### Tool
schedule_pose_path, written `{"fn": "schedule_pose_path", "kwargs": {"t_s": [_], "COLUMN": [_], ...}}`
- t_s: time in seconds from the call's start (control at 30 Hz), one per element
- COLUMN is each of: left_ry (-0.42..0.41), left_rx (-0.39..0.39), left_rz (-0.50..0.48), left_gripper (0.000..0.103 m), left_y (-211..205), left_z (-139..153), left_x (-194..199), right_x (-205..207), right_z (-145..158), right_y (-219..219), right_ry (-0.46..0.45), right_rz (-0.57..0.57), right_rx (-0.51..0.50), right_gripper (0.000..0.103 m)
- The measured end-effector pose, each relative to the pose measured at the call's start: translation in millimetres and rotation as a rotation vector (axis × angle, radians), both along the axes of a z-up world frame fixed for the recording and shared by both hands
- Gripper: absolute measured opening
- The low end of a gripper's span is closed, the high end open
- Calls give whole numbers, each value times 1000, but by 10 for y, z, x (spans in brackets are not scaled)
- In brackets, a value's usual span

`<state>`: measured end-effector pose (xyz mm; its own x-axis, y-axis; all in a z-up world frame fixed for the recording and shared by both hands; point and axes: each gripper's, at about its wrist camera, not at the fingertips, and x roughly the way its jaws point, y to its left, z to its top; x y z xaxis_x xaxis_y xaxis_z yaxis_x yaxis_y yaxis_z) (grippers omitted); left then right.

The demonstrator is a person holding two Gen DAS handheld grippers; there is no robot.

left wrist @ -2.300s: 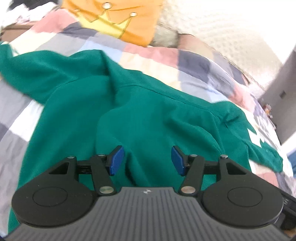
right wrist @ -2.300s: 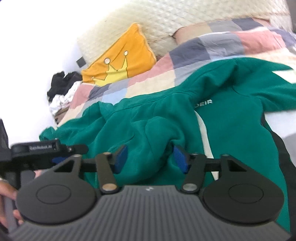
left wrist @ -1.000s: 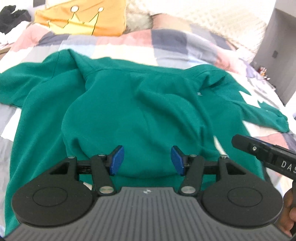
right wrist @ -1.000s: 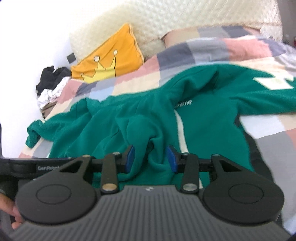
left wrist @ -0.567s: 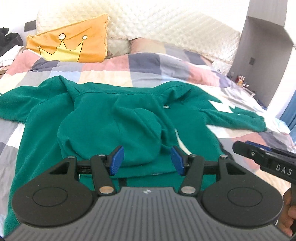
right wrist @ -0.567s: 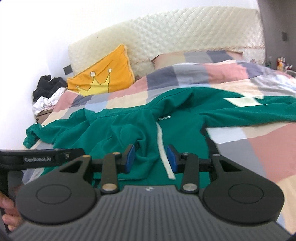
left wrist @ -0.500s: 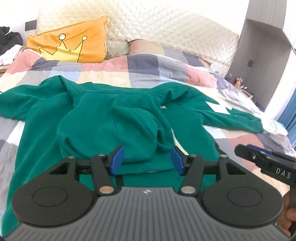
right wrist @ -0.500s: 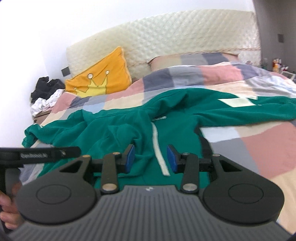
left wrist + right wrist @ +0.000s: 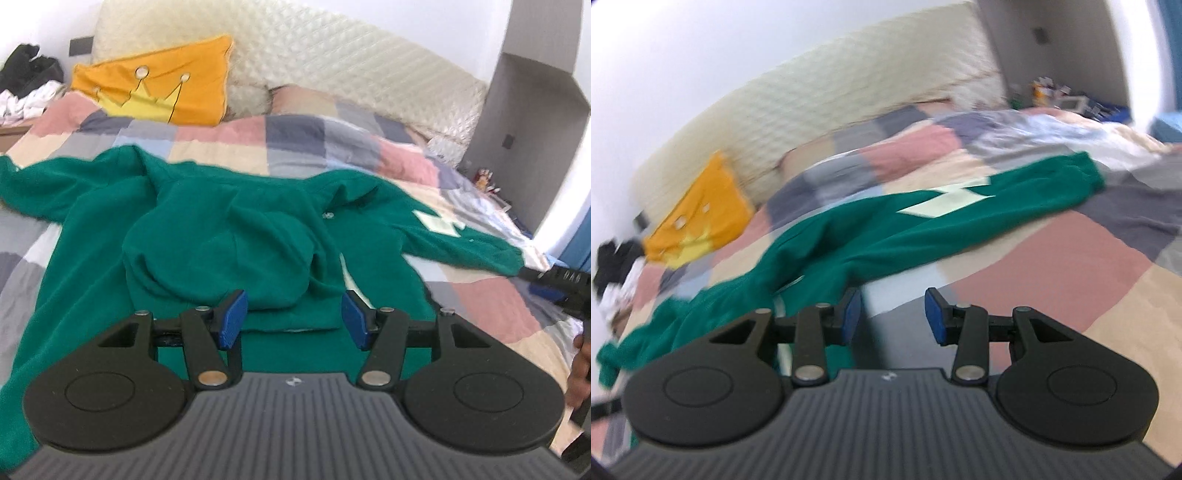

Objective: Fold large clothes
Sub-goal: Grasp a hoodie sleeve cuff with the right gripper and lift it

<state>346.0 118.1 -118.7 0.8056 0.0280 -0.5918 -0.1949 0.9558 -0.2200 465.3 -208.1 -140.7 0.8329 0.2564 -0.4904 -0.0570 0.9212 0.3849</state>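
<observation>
Here, a large green fleece hooded sweatshirt [image 9: 207, 236] lies spread across a bed covered by a patchwork quilt of pink, grey, cream and blue squares [image 9: 295, 140], filling the middle of the left wrist view; its hood is bunched into a rounded mound at centre, one sleeve runs to the left edge, and the other sleeve, marked with a pale patch, stretches toward the right edge. The left gripper [image 9: 293, 319] sits at lower centre above the sweatshirt's near hem, its blue-padded jaws apart and holding nothing. In the right wrist view, which is blurred, the right gripper [image 9: 892, 319] occupies the lower centre, its jaws likewise apart and empty over the quilt, just right of the sweatshirt's edge; the patched sleeve [image 9: 960, 206] crosses the frame diagonally toward the upper right. An orange cushion with a yellow crown motif [image 9: 159, 92] leans against the cream quilted headboard [image 9: 332, 62] in the upper left. A hand [image 9: 580, 373] shows at the right edge of the left wrist view.
</observation>
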Motion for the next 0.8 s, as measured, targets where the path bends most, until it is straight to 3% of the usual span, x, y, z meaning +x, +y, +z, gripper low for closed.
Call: {"fn": "schedule_pose_path", "kwargs": {"t_s": [0.33,0.37,0.43,0.47,0.5,0.8], "left_ry": [87,83,75,74,74,101], "left_rx": [-31,-38,-52,-53,-50,73], "left_rz": [52,59,76,82,90,148], "left_gripper": [62,62,62,62,62,62], "left_y": [105,125,162,179,195,301], "left_z": [-378,-394,-427,-442,-460,-691], "left_x": [383,439,564,639,714,1413], "right_x": [890,952,1108,1182,1264,2096], "right_z": [-539,-566,-638,-684,-741,-1309], "right_y": [-569,-594,-672,-711,-757,-1192], "right_ry": [125,128,126,126,128,164], "right_rz": [-111,-113,-123,-131,-141,-234], "right_rx": [167,177,211,230,251,355], "right_gripper": [43,45,63,78,81,80]}}
